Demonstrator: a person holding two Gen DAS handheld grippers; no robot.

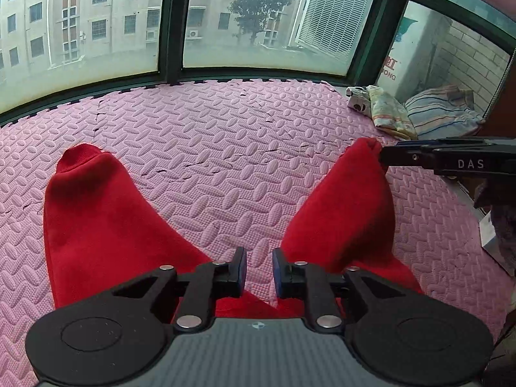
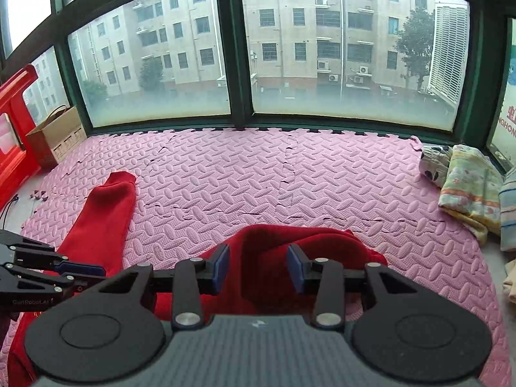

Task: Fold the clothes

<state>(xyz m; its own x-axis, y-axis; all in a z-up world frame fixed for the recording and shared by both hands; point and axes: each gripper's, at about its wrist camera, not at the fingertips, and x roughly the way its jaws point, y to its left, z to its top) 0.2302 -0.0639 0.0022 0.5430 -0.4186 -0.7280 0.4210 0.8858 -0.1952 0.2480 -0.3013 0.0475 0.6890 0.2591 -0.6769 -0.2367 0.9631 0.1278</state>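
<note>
While the red garment (image 1: 96,213) lies spread on the pink foam mat (image 1: 209,135), both of its sleeves run up and away toward the window (image 1: 258,16), one to the left and one to the right, in a V shape with bare mat between them. From the left wrist view the left tongs (image 1: 259,271) sit low over the spot where the two sleeves meet, jaws apart with nothing between the blue pads, just mat and a bit of red fabric underneath.

The right tongs (image 2: 259,267) are parted too, hovering right at the bunched-up cuff of the right sleeve (image 2: 290,242). The cuff edge looks lifted and folded a bit, and sits between and just beyond the two pads, but I can't see either pad actually pressing on it. In the left view you can see that same tool coming in from the right side, with its tip right up against the cuff end.

Other stuff: a small pile of patterned and striped clothes (image 2: 467,187) at the far right of the mat, a cardboard box (image 2: 58,135) at the far left near the window, and something red and plastic (image 2: 16,122) beside it.
</note>
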